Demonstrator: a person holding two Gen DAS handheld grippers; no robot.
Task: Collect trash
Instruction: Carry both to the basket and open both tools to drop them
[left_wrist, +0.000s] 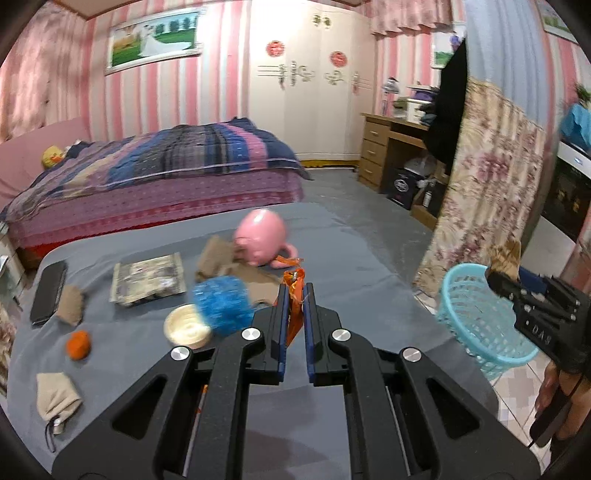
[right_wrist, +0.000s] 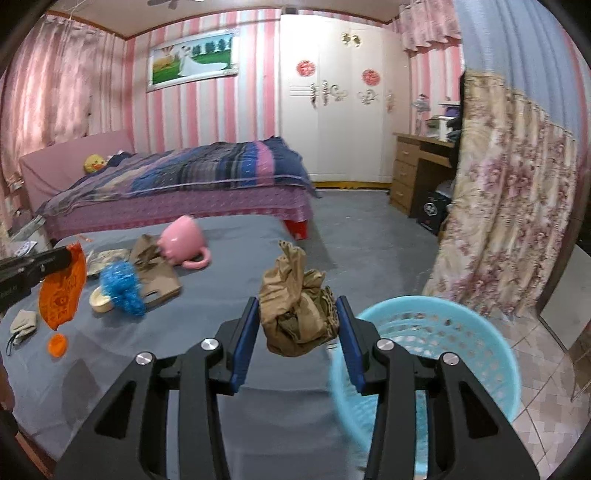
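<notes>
My left gripper (left_wrist: 295, 291) is shut on an orange plastic wrapper (left_wrist: 294, 310) and holds it above the grey table (left_wrist: 332, 266); from the right wrist view the wrapper (right_wrist: 62, 291) hangs below the left gripper. My right gripper (right_wrist: 297, 306) is shut on a crumpled brown paper wad (right_wrist: 295, 310), held just left of the light blue basket (right_wrist: 443, 354). The basket (left_wrist: 476, 314) stands off the table's right edge. In the left wrist view my right gripper (left_wrist: 495, 282) is beside the basket's rim, with brown paper at its tip.
On the table lie a pink mug (left_wrist: 262, 236) on its side, torn brown paper (left_wrist: 221, 262), a blue fluffy ball (left_wrist: 221, 306), a cream lid (left_wrist: 188, 325), a newspaper packet (left_wrist: 147, 280), a phone (left_wrist: 48, 291), an orange scrap (left_wrist: 78, 344) and a beige pouch (left_wrist: 57, 397). A floral curtain (left_wrist: 487, 199) hangs right.
</notes>
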